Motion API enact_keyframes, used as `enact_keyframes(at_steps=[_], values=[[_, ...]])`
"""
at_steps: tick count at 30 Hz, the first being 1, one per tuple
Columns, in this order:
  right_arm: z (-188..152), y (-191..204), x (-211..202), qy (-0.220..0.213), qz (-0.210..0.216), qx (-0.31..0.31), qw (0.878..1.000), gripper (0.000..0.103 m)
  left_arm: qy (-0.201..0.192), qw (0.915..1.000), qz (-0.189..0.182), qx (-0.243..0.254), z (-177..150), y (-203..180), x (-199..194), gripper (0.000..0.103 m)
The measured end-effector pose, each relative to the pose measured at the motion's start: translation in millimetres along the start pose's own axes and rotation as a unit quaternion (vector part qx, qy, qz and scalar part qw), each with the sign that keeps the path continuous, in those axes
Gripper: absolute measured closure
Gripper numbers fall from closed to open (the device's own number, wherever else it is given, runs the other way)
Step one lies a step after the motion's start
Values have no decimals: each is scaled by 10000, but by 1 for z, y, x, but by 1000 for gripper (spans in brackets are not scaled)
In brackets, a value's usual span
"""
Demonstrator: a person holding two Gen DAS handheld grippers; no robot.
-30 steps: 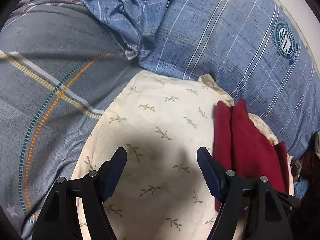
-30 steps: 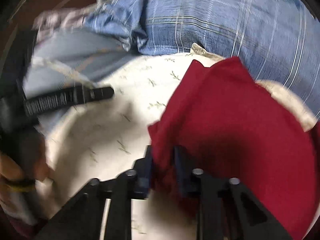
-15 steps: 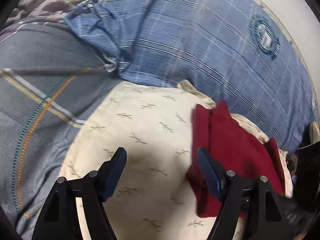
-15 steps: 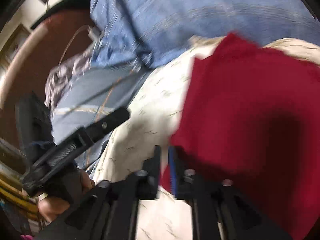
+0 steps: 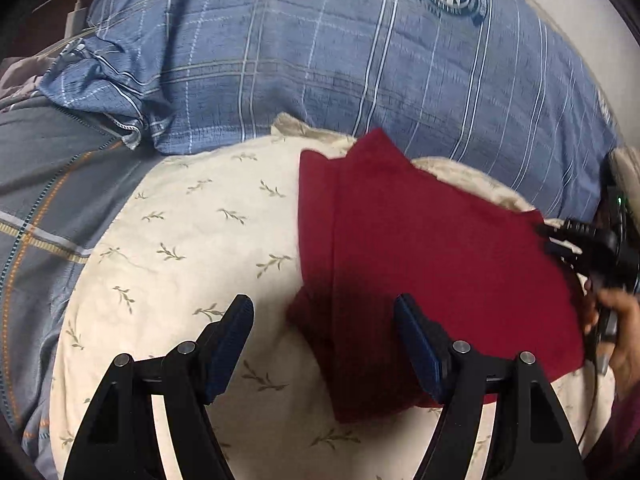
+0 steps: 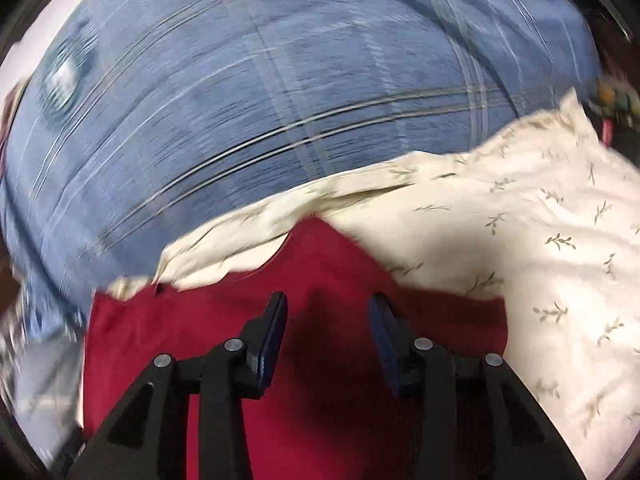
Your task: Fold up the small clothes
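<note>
Since the earlier frames the red cloth (image 5: 420,264) has left the right gripper (image 6: 328,336): it was pinched there a second ago, and now lies flat with those jaws parted above it, nothing between them. They have just been opening. Right wrist view is badly smeared and now looks across the cloth from another side.

Left gripper (image 5: 324,340): jaws wide apart, empty, as before. In its view the cloth has slid inward; its left edge now sits in the gap between the jaws, and the right jaw overlaps the cloth.

Cloth: folded, roughly oblong, lying on the cream pillow (image 5: 168,272) with the leaf print. Long axis runs from beside the left gripper's right jaw up and away, slightly leftward, ending in a pointed corner aimed at the blue plaid pillow (image 5: 320,60) beyond. A lengthwise fold line runs parallel to its left edge.

Person's hand (image 5: 612,328), holding the right gripper, shows at the far right of the left wrist view, just beside the cloth's right edge. Grey striped bedsheet (image 5: 52,200) lies left of the left jaw.
</note>
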State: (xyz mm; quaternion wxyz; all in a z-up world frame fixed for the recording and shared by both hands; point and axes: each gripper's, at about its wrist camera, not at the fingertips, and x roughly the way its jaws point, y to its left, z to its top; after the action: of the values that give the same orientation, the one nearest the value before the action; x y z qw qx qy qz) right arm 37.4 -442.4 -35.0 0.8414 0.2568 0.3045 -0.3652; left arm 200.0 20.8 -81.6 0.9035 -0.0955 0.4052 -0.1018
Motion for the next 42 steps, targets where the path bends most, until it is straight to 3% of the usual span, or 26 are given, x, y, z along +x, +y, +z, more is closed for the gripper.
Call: enact_keyframes(at_steps=[4,6,8,9,12,14,16,18,23,28,32,37,40,42], values=[[-4,17,3,-25,-183,-277,9994,59,94,9999,-10,-72,2,-1,7,31],[-5,23,-10,-105,41,-203,9997,59,90,9999,-29,-112,3,1,6,31],[-6,28,-21,-298,143,-213,9992,44,74,9999,-12,-149,3,3,5,31],[-7,31,-18,-314,-48,-339,9989,40,84,9998,-12,-168,3,3,5,31],[-8,36,8,345,-545,-680,9956,38,119,9997,12,-196,3,4,6,31],[-11,52,-4,40,-690,-941,9932,36,121,9997,29,-213,3,5,5,31],[-15,75,-19,-40,-369,-1085,9934,36,93,9996,31,-266,3,6,3,31],[-21,114,-27,153,29,-1283,9916,36,96,9994,50,-319,3,8,3,31],[-50,223,-10,994,1027,-1989,9695,29,123,9993,69,-344,3,10,4,31],[-82,299,30,1372,974,-2882,9427,29,186,9990,115,-388,4,11,9,31],[-95,315,65,1711,886,-2951,9359,27,173,9985,36,-527,6,14,11,31],[-107,325,82,1697,807,-3203,9285,14,209,9983,30,-548,7,15,14,29],[-120,333,87,1610,473,-3669,9150,15,255,9976,20,-648,9,18,17,27],[-125,334,85,1455,309,-3964,9060,22,287,9970,-47,-718,10,21,19,26]])
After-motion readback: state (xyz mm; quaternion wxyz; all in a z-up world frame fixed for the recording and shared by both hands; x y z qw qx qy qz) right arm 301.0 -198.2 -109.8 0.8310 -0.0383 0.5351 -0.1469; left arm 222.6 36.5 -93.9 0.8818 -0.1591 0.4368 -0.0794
